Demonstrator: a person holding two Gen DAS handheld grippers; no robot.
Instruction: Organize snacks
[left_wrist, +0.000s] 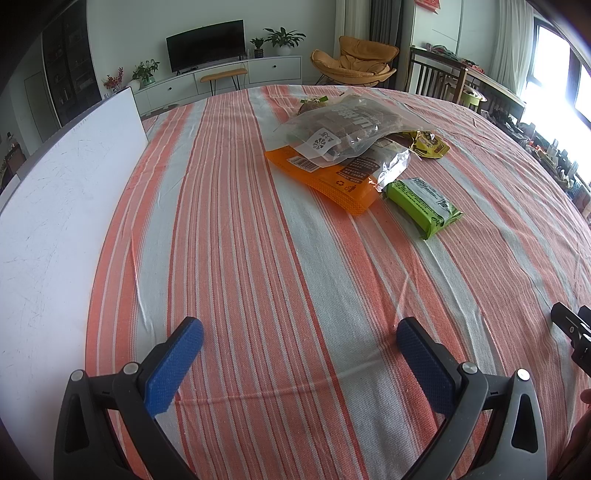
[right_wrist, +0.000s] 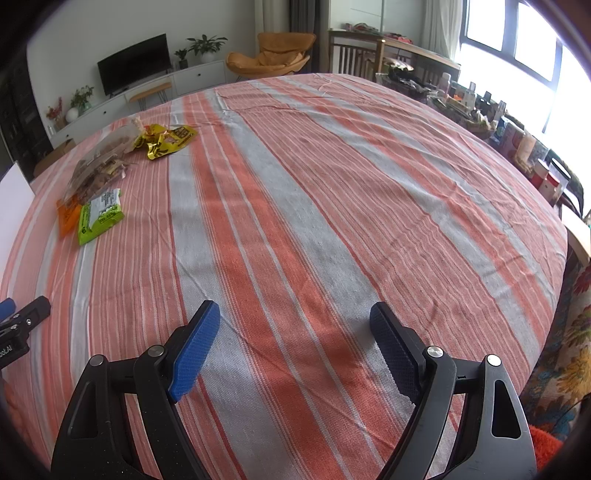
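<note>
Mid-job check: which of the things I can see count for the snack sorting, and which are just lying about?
For the job:
- clear bag
- orange bag under it
- green packet
- yellow packet
- left tongs and right tongs, both open and empty

Just lying about:
- white board
- striped tablecloth
- clutter by the window

Five snack packets are lying on the striped cloth: one clear plastic bag of brown pieces (left_wrist: 345, 127), one flat orange packet (left_wrist: 332, 177) lying under it, one green wrapped pack (left_wrist: 423, 203), one yellow foil packet (left_wrist: 428, 144), and one small brown-and-green packet (left_wrist: 312, 104) showing partly behind the clear bag.
</note>
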